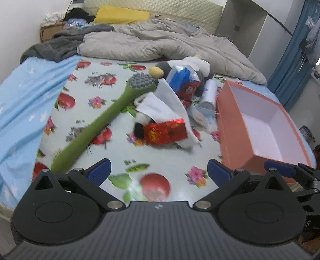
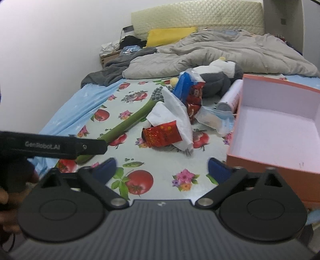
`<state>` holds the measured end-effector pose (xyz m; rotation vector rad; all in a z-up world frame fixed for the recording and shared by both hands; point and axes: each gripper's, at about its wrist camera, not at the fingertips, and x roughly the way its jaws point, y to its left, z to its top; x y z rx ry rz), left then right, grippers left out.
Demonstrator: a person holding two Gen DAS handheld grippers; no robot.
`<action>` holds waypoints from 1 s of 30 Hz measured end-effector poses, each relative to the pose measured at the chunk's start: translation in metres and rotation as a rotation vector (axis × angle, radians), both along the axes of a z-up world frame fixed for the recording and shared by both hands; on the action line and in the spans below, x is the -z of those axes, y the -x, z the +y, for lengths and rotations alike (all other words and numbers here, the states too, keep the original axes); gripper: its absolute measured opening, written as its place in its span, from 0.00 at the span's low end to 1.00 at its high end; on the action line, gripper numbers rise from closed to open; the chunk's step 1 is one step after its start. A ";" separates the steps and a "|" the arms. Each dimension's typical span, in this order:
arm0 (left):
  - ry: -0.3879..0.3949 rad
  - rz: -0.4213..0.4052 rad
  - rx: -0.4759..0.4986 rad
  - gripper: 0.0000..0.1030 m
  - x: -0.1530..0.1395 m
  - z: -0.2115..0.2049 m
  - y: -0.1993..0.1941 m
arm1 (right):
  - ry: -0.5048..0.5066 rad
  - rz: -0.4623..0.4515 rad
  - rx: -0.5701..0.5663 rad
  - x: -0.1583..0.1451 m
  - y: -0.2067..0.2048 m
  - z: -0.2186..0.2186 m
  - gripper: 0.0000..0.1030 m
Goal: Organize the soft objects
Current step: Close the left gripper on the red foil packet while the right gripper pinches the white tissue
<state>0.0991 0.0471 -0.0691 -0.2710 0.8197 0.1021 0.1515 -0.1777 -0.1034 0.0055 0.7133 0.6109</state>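
Your left claw (image 1: 158, 170) stands spread, blue pads wide apart, nothing between them; it hangs over the fruit-print sheet (image 1: 112, 112) on the bed. Your right claw (image 2: 160, 170) is spread too, empty, over the same sheet. In the left wrist view one blue pad of the right claw shows at the right edge, just in front of the box's near corner.

The soft things lie in one heap mid-bed, beyond both claws:
- grey-and-white plush toy (image 1: 198, 64) at the back of the heap, against the rumpled grey duvet (image 1: 160, 44);
- blue packet (image 1: 180, 77) leaning on the plush, with a red foil bag (image 1: 188, 90) below it;
- white tissues (image 1: 162, 102) draped over a second red foil pack (image 1: 166, 132), the item nearest you;
- white roll (image 1: 209, 94) and a crumpled face mask (image 1: 204, 114) between the heap and the box.

A green long-handled brush (image 1: 96, 124) lies diagonally on the sheet, left of the heap, grey nubbed head (image 1: 141, 80) pointing away, handle end near your left claw.

The open pink box (image 1: 236, 130) sits on the right, with a pale interior; the part you see holds nothing.

A yellow pillow (image 1: 122, 15) rests at the headboard.
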 end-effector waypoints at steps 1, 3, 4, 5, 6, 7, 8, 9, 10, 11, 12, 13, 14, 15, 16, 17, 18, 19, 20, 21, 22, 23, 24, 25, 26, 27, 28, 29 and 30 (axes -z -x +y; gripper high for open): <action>-0.011 -0.001 0.004 1.00 0.001 0.003 -0.004 | 0.009 0.004 -0.002 0.002 -0.003 0.003 0.69; -0.036 -0.006 -0.008 1.00 0.002 0.010 -0.011 | 0.014 0.010 -0.010 0.006 -0.009 0.008 0.68; -0.036 -0.007 -0.014 0.99 0.003 0.014 -0.015 | 0.016 0.004 -0.017 0.007 -0.011 0.011 0.68; -0.024 -0.004 -0.011 0.99 0.004 0.018 -0.020 | 0.022 -0.003 -0.023 0.008 -0.013 0.014 0.68; -0.013 0.000 -0.005 0.99 0.005 0.021 -0.024 | 0.024 -0.005 -0.030 0.009 -0.014 0.015 0.68; -0.009 -0.005 -0.005 0.99 0.006 0.023 -0.026 | 0.021 -0.004 -0.038 0.010 -0.016 0.017 0.67; -0.008 -0.010 -0.006 0.99 0.007 0.023 -0.029 | 0.019 -0.002 -0.042 0.012 -0.018 0.019 0.67; -0.005 -0.007 -0.009 0.99 0.009 0.025 -0.032 | 0.026 -0.004 -0.046 0.013 -0.019 0.022 0.67; 0.000 -0.004 -0.011 0.98 0.011 0.025 -0.035 | 0.044 -0.015 -0.053 0.015 -0.019 0.027 0.67; 0.008 -0.004 -0.011 0.97 0.013 0.026 -0.039 | 0.052 -0.023 -0.059 0.017 -0.019 0.031 0.68; 0.018 -0.003 -0.014 0.97 0.015 0.027 -0.043 | 0.042 -0.024 -0.066 0.019 -0.021 0.032 0.68; 0.024 -0.001 -0.016 0.96 0.016 0.027 -0.045 | 0.027 -0.012 -0.077 0.022 -0.023 0.034 0.67; 0.029 -0.004 -0.016 0.94 0.018 0.028 -0.048 | 0.023 0.000 -0.086 0.025 -0.027 0.037 0.68; 0.032 -0.004 -0.017 0.94 0.019 0.028 -0.051 | 0.029 0.005 -0.094 0.027 -0.029 0.040 0.68; 0.035 -0.002 -0.020 0.93 0.021 0.029 -0.054 | 0.041 0.001 -0.097 0.029 -0.032 0.044 0.68; 0.042 0.001 -0.024 0.91 0.023 0.031 -0.058 | 0.046 -0.007 -0.098 0.030 -0.034 0.047 0.68; 0.052 0.004 -0.026 0.90 0.026 0.032 -0.060 | 0.046 -0.010 -0.097 0.032 -0.038 0.049 0.68; 0.065 0.009 -0.027 0.89 0.028 0.034 -0.063 | 0.043 -0.007 -0.096 0.034 -0.042 0.051 0.68; 0.078 0.014 -0.028 0.88 0.032 0.036 -0.066 | 0.043 0.002 -0.095 0.036 -0.047 0.053 0.68; 0.087 0.018 -0.031 0.87 0.035 0.037 -0.070 | 0.048 0.004 -0.089 0.038 -0.051 0.055 0.68; 0.092 0.024 -0.034 0.87 0.038 0.038 -0.074 | 0.060 -0.007 -0.078 0.040 -0.054 0.058 0.67; 0.103 0.031 -0.036 0.87 0.042 0.040 -0.078 | 0.076 -0.014 -0.068 0.042 -0.057 0.060 0.67; 0.117 0.035 -0.035 0.87 0.045 0.042 -0.082 | 0.092 -0.016 -0.057 0.045 -0.061 0.061 0.67; 0.130 0.037 -0.034 0.87 0.049 0.044 -0.085 | 0.100 -0.014 -0.051 0.047 -0.064 0.062 0.66; 0.143 0.045 -0.036 0.87 0.053 0.046 -0.090 | 0.111 -0.011 -0.041 0.050 -0.068 0.063 0.62; 0.154 0.051 -0.040 0.87 0.057 0.048 -0.094 | 0.124 -0.012 -0.029 0.052 -0.072 0.065 0.61; 0.170 0.061 -0.043 0.87 0.062 0.050 -0.099 | 0.140 -0.013 -0.017 0.055 -0.076 0.066 0.60; 0.185 0.069 -0.046 0.87 0.067 0.052 -0.104 | 0.151 -0.011 -0.009 0.059 -0.080 0.068 0.60; 0.198 0.071 -0.046 0.87 0.072 0.053 -0.109 | 0.167 -0.006 -0.003 0.062 -0.085 0.069 0.60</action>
